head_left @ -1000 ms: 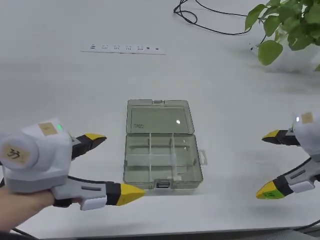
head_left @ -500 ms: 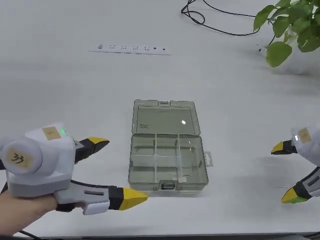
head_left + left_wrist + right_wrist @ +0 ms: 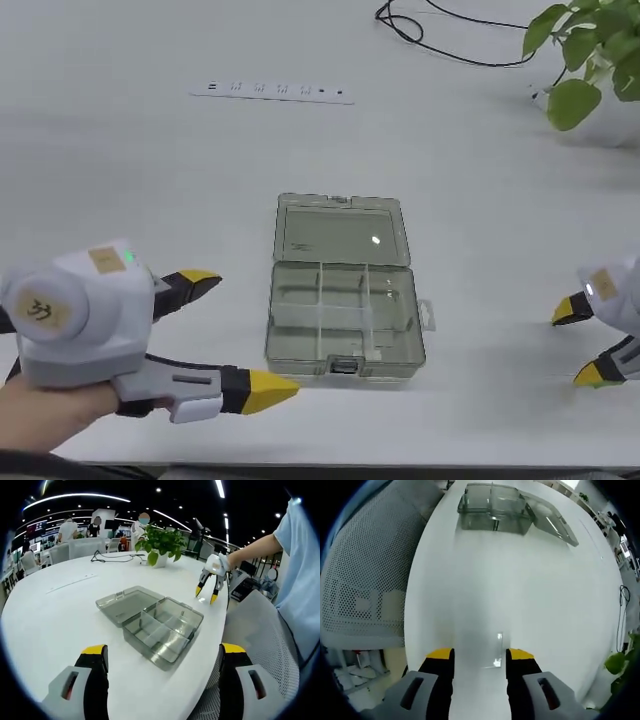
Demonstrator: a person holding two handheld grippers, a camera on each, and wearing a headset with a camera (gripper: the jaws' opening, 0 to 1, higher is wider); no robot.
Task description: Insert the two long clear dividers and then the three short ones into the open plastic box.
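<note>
The open smoky plastic box (image 3: 345, 325) sits mid-table with its lid (image 3: 343, 230) laid flat behind it. Clear dividers (image 3: 320, 318) stand inside and split it into compartments. My left gripper (image 3: 240, 333) hovers open just left of the box, which lies straight ahead of its jaws (image 3: 161, 625). My right gripper (image 3: 573, 345) is open at the far right near the table's front edge, also seen from the left gripper's camera (image 3: 209, 584). In the right gripper view a small clear divider (image 3: 496, 652) lies flat on the table just ahead of the gripper (image 3: 480, 655), and the box (image 3: 495, 507) is far ahead.
A white power strip (image 3: 275, 91) lies at the back, with a black cable (image 3: 440, 40) and a potted plant (image 3: 590, 55) at the back right. A mesh chair (image 3: 365, 580) stands close off the table's front edge. People sit at distant tables (image 3: 67, 530).
My right gripper has moved right and nearer the table's front edge, farther from the box. The head camera has shifted slightly. The left gripper has barely moved.
</note>
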